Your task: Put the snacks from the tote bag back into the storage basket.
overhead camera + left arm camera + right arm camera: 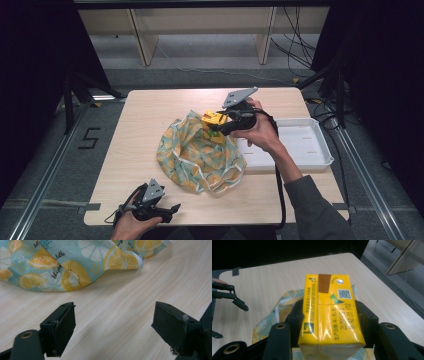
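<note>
A yellow drink carton [213,120] with printed text and a brown strip hangs above the far edge of a fabric bag [200,156] printed with citrus slices. My right gripper [216,126] is shut on the yellow carton [329,307], with one black jaw pressed on each long side. The bag [272,315] lies crumpled on the wooden table [145,115] below it. Near the table's front edge my left gripper [172,212] rests low and open. Its jaws stand wide apart over bare wood [113,325], and the bag's hem [65,267] lies just beyond them.
A white tray [320,145] sits at the table's right side, next to the bag. The other hand's gripper [227,317] shows at the left of the right gripper view. Beyond the table are wooden shelf legs [142,42] and cables [295,50] on the floor.
</note>
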The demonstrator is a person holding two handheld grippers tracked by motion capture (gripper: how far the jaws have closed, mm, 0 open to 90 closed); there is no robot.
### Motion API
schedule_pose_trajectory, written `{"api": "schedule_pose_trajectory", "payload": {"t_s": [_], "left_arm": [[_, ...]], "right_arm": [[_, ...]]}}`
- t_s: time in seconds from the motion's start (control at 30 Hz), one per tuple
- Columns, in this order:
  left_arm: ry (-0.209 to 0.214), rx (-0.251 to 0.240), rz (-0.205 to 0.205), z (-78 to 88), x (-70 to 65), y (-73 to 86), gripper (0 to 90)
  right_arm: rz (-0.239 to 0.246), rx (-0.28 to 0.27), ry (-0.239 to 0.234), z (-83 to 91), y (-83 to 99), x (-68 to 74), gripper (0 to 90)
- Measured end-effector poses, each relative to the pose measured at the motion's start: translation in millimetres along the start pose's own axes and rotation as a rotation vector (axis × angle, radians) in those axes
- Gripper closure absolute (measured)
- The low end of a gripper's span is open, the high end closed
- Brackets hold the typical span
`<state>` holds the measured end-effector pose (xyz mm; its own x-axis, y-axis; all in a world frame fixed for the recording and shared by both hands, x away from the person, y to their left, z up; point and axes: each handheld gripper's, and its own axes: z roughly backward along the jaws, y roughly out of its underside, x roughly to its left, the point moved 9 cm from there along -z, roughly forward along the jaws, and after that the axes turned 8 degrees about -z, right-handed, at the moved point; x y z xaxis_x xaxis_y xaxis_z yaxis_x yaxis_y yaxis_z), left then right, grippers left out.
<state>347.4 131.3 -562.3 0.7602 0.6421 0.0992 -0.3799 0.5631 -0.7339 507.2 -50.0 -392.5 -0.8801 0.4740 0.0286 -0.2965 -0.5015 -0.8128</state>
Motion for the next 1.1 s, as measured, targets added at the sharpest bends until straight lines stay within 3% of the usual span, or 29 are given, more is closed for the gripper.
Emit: {"api": "schedule_pose_trajectory", "payload": {"t_s": [0.03,0.07,0.13,0.17,0.2,0.23,0.4,0.5,0.57,0.73,0.77,0.87,0.9,1.0,1.03,1.1], "left_arm": [[0.002,0.008,-0.013,1.2,1.1,0.6,17.8],[-0.006,-0.017,0.012,0.5,0.6,-2.1,17.8],[-0.01,-0.016,0.012,1.9,2.4,-2.5,17.8],[-0.013,-0.018,-0.011,2.8,4.9,-2.9,17.8],[-0.02,-0.016,0.014,2.8,4.9,-2.3,17.8],[-0.021,-0.02,0.017,2.7,5.7,-2.4,17.8],[-0.029,-0.024,0.022,3.3,6.7,-2.7,17.8],[-0.021,-0.029,0.026,3.2,5.3,-3.3,17.8],[-0.022,-0.034,0.021,4.1,5.4,-4.2,17.8],[-0.024,-0.032,0.029,4.5,6.7,-3.5,17.8],[-0.033,-0.028,0.025,4.6,8.0,-3.1,17.8],[-0.023,-0.04,0.032,4.4,5.9,-4.6,17.8],[-0.029,-0.029,0.024,4.5,7.0,-3.5,17.8],[-0.03,-0.022,0.015,5.0,7.5,-2.7,17.8],[-0.024,-0.04,0.033,4.2,5.9,-3.8,17.8],[-0.025,-0.021,0.007,5.5,8.0,-1.3,17.8]], "right_arm": [[-0.006,-0.002,-0.003,5.9,1.5,-0.2,51.4],[-0.01,-0.017,0.002,8.2,1.6,-0.6,51.4],[0.009,-0.015,0.003,17.5,4.9,-2.6,51.4],[0.01,-0.022,0.007,19.7,5.8,-2.9,51.4],[0.003,-0.014,0.014,25.3,9.3,-4.2,51.4],[-0.014,-0.022,0.019,28.7,11.6,-5.4,51.4],[-0.003,-0.034,0.044,45.7,26.6,-16.8,51.4],[-0.046,-0.032,0.072,55.9,38.7,-23.1,51.4],[-0.039,-0.023,0.078,61.1,44.9,-27.1,51.4],[-0.078,-0.056,0.109,69.0,57.6,-36.9,51.4],[-0.081,-0.045,0.098,71.1,61.5,-38.7,51.5],[-0.101,-0.039,0.129,73.6,67.8,-42.0,51.4],[-0.098,-0.025,0.118,75.2,70.2,-42.9,51.4],[-0.093,-0.054,0.138,76.8,71.9,-48.1,51.4],[-0.084,-0.053,0.142,78.1,72.8,-49.8,51.4],[-0.086,-0.049,0.128,79.8,75.4,-51.2,51.4]]}}
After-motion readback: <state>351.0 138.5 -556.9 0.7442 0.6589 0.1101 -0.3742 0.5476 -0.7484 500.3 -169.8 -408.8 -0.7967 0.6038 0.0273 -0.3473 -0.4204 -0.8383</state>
